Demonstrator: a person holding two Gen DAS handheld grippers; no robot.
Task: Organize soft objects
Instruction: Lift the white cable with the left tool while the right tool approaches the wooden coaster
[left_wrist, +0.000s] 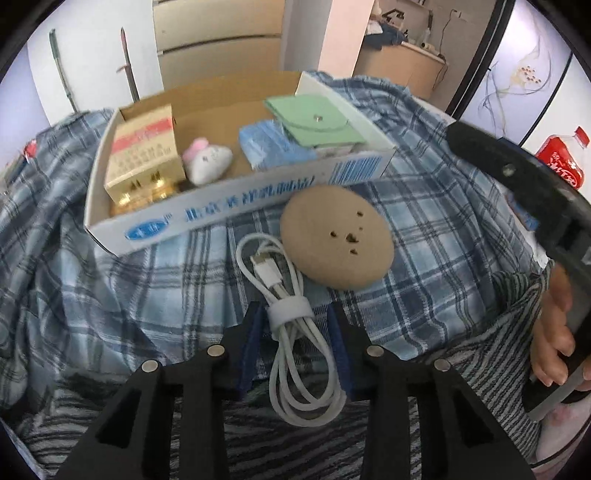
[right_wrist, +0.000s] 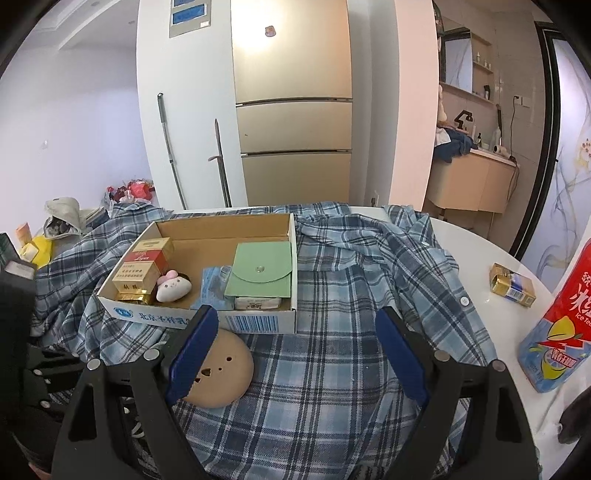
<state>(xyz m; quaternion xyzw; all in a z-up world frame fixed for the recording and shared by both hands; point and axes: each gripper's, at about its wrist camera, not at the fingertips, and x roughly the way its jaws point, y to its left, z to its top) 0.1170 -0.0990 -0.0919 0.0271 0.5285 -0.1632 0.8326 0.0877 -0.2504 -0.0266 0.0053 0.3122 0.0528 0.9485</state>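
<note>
The left gripper (left_wrist: 295, 332) has its jaws open around the coiled white charging cable (left_wrist: 291, 328) on the blue plaid shirt (left_wrist: 424, 236) — lined up to pinch it, I'd guess, for the shallow cardboard box (left_wrist: 236, 206); beside it the tan round pad (left_wrist: 334, 236) waits — the right gripper (right_wrist: 295, 350) hovers wide, empty

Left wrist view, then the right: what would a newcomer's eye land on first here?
The shallow cardboard box on the plaid shirt, holding a green pouch, a small plush and gold cartons. Just in front of it lie a tan round pad and a bundled white cable, which sits between the open left tool. The right tool hovers open over the shirt.
</note>
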